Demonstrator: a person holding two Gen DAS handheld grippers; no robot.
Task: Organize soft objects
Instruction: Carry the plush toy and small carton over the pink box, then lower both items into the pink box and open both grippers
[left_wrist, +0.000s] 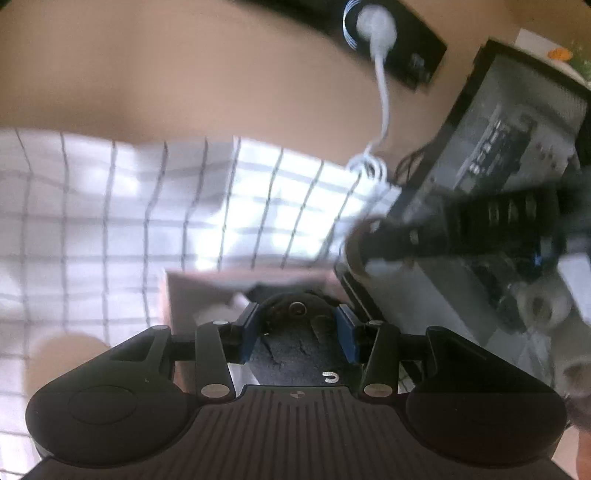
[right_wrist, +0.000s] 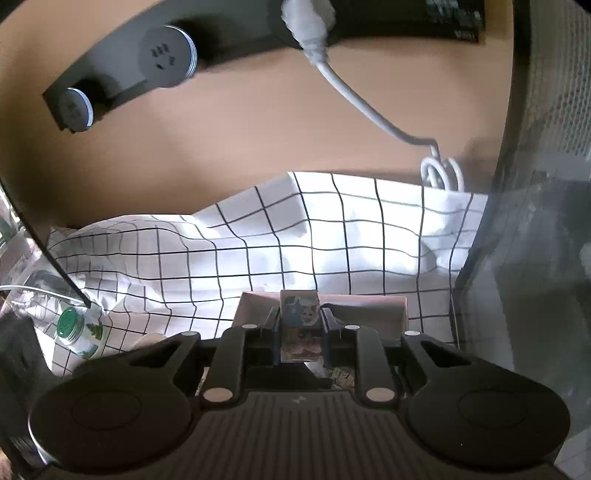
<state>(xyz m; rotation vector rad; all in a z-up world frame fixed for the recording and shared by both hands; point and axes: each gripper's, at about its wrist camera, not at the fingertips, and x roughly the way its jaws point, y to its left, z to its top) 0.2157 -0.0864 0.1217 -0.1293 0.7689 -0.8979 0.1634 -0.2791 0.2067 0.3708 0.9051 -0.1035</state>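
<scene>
**Over the pink box: right claw loaded, drop could miss**

Above the open pink cardboard box (right_wrist: 391, 308) on the white black-grid cloth (right_wrist: 280, 243), right gripper (right_wrist: 300, 325) is clamped tight on a small printed soft cube (right_wrist: 299, 317). Left gripper (left_wrist: 299, 332) is spread wide around a round black object (left_wrist: 299, 347); whether it grips it, cannot tell. Risks: releasing off-centre lands the cube on the box rim or cloth; left view is blurred, so the grippers could collide near the box.

A checked cloth (right_wrist: 280, 240) lies on the table (right_wrist: 229, 147); a box (right_wrist: 369, 314) sits on its near part, a bottle (right_wrist: 79, 328) at its left edge. Behind it (against the wall) runs a power strip (right_wrist: 122, 70); a coiled cable (right_wrist: 441, 173) rests at the cloth's far right corner, beside a computer case (right_wrist: 546, 184).
</scene>
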